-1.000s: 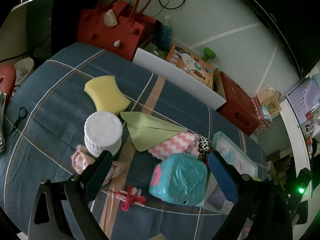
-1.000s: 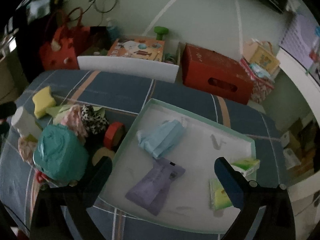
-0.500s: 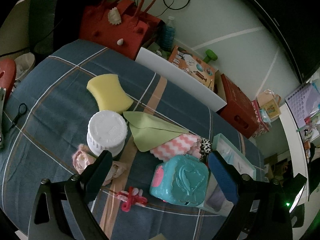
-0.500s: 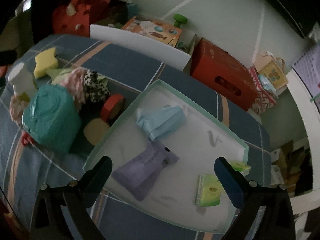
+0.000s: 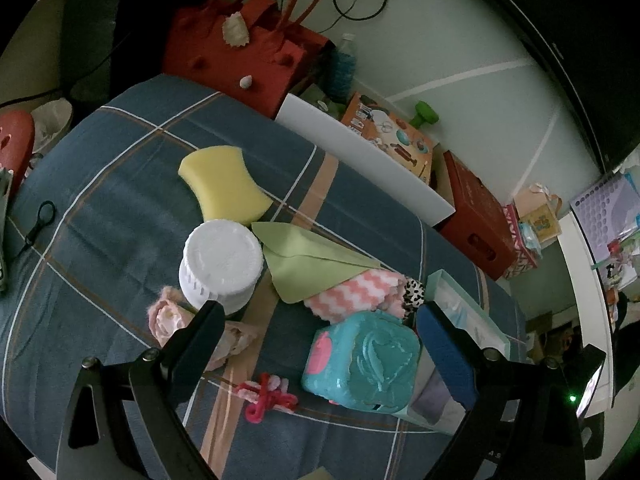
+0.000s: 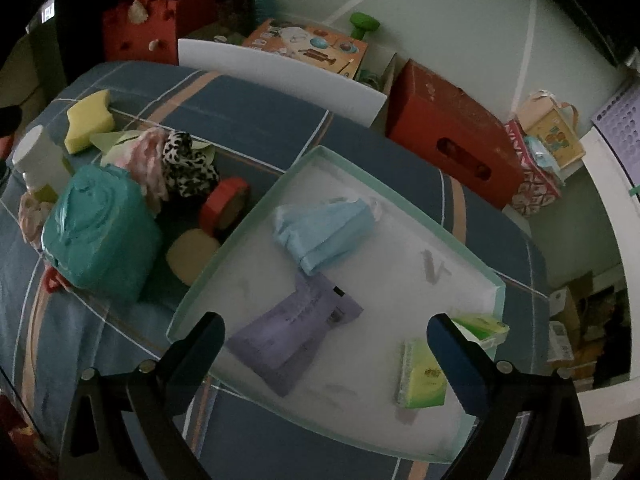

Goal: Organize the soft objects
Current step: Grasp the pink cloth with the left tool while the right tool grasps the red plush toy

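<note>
Both wrist views look down, sharing the teal case (image 5: 362,364) (image 6: 98,234).

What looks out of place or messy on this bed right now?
A small green tissue pack sits tilted on the rim of the pale green tray, half over the edge rather than flat inside. Left of the tray, the pink zigzag cloth and leopard-print scrunchie lie heaped against the teal plastic case, unsorted.

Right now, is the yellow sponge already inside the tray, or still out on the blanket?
Still out. The yellow sponge lies on the checked blanket, far from the tray, which holds only a blue mask, a purple packet and tissue packs.
</note>
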`<state>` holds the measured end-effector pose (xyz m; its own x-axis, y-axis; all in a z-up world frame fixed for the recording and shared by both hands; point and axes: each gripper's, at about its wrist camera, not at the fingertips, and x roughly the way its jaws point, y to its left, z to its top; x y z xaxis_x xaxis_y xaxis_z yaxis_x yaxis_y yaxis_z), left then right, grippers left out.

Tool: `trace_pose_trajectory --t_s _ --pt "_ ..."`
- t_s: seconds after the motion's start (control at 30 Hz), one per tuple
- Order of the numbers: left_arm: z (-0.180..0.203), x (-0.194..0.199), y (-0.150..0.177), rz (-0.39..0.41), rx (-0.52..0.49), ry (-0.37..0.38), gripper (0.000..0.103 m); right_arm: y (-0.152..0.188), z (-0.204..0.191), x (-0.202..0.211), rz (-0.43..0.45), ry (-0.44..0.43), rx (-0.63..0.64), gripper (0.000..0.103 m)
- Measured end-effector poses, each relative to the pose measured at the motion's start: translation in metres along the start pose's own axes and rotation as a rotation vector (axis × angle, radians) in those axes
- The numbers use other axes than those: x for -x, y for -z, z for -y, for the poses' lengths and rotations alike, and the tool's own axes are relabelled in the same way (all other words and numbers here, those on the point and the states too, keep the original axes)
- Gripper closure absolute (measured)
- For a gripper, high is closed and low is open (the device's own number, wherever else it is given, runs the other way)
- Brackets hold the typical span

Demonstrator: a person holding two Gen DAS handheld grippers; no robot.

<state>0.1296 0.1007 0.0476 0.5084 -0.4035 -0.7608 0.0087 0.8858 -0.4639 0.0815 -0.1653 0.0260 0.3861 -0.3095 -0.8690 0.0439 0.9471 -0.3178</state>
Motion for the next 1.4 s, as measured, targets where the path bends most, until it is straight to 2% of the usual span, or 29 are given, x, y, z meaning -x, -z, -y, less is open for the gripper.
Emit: trace_pose_trajectory --t_s 0.13,0.2,0.4,0.53,0.7,0.9,1.0,1.17,1.27,1.33,1.4 --pt "-0.007 0.002 -0.002 0.002 0.015 0.001 0.006 -0.008 -0.001 0.005 0.014 -0.04 -0.018 0.001" --pt "-0.012 0.004 -0.003 0.007 0.028 -0.005 0.006 -0.014 -0.002 0.011 0.021 -0.031 -0.026 0.001" --pt "-0.032 0.01 -0.009 0.028 0.061 -0.057 0.006 -0.04 0.0 0.031 0.042 -0.061 -0.062 0.001" --pt "-0.043 0.011 -0.01 0.027 0.086 -0.082 0.006 -0.06 -0.009 0.042 0.051 -0.128 -0.045 0.001" --pt "-0.047 0.009 -0.009 0.02 0.101 -0.08 0.006 -0.073 -0.028 0.037 -0.003 -0.208 -0.031 0.001" --pt "-0.047 0.004 -0.004 -0.011 0.077 -0.106 0.006 -0.059 -0.053 0.037 -0.031 -0.305 -0.066 0.003" --pt "-0.048 0.002 0.0 -0.044 0.055 -0.15 0.006 -0.05 -0.069 0.043 -0.017 -0.276 -0.065 0.003" --pt "-0.058 -0.001 0.007 -0.089 0.018 -0.214 0.006 -0.029 -0.088 0.052 0.043 -0.256 -0.137 0.003" --pt "-0.068 0.0 0.011 -0.101 0.033 -0.222 0.006 -0.011 -0.093 0.048 0.058 -0.271 -0.223 0.003" --pt "-0.075 -0.001 0.015 -0.118 0.041 -0.222 0.006 -0.001 -0.102 0.042 0.066 -0.258 -0.245 0.003" --pt "-0.079 -0.003 0.015 -0.124 0.047 -0.241 0.006 0.005 -0.109 0.036 0.062 -0.281 -0.268 0.003"
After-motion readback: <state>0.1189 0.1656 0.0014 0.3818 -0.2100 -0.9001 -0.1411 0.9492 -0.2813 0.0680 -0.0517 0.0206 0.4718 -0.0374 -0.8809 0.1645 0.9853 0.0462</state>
